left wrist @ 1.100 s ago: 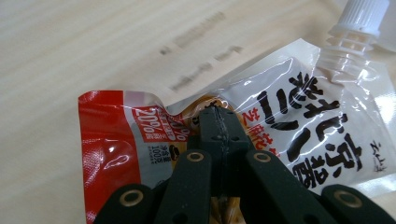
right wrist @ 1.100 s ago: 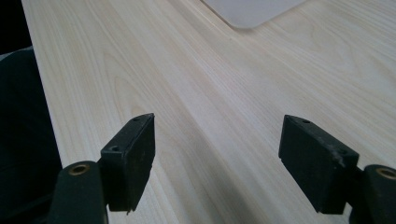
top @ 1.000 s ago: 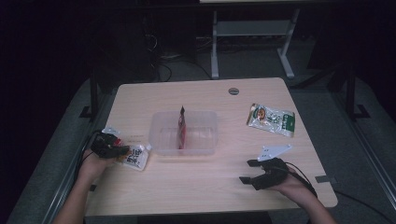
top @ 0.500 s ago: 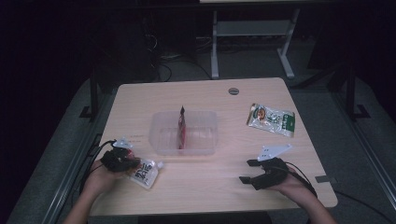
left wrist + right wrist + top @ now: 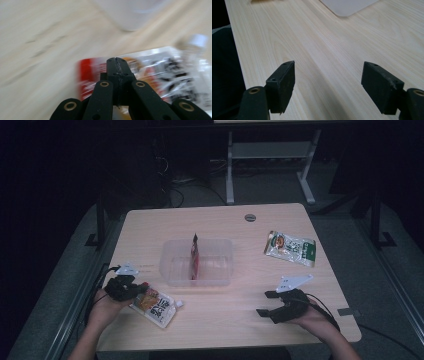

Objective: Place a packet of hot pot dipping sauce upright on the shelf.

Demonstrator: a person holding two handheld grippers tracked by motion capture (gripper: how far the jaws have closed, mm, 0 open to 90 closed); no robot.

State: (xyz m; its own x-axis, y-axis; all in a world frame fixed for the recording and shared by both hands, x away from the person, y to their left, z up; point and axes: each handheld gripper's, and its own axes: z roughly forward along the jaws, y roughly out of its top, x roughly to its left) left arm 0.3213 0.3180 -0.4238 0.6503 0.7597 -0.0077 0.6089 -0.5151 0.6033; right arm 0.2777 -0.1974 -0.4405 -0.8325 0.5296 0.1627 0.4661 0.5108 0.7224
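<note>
Left hand-held gripper grasps a snack pouch at the lower left of the desk

The left hand-held gripper (image 5: 134, 290) is clenched on the red end of the white pouch (image 5: 157, 304), in the lower left of the high view, below the clear box (image 5: 220, 265). The right hand-held gripper (image 5: 267, 303), at the lower right, is released, its jaws wide apart over bare desk (image 5: 220, 320).

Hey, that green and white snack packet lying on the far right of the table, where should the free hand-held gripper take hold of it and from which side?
Grip the green and white packet by its near flat sealed edge, coming in low from the person's side with the open right hand-held gripper. It lies flat on the table, so only a thin rim offers a pinch, and that edge faces the gripper with bare tabletop between.
</note>
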